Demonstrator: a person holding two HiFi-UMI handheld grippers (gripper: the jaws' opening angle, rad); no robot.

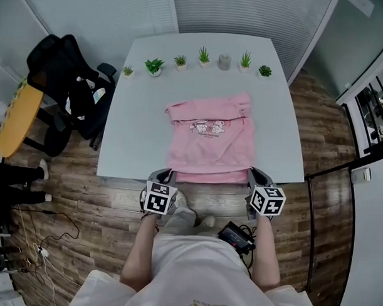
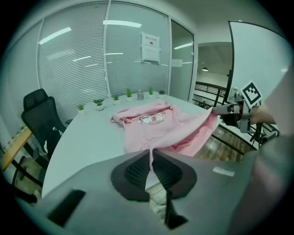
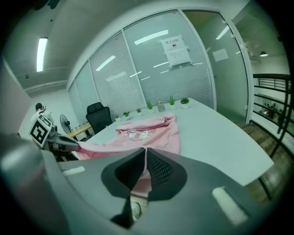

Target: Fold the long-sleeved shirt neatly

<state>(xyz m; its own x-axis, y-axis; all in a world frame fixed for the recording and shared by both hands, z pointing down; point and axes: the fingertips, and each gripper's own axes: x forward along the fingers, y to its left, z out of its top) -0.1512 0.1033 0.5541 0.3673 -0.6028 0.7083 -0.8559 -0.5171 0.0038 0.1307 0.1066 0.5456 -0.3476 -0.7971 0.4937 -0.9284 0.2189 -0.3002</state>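
On the smooth white table [image 1: 135,119] — a soft pink shirt [image 1: 207,148], roughly square.

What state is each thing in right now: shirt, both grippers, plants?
pink shirt: print side up on the table, bunched along its top, near hem pinched at both corners.
left gripper: shut on one hem corner of the pink shirt.
right gripper: shut on the other hem corner.
potted plants: upright, in a row along the table's far edge.
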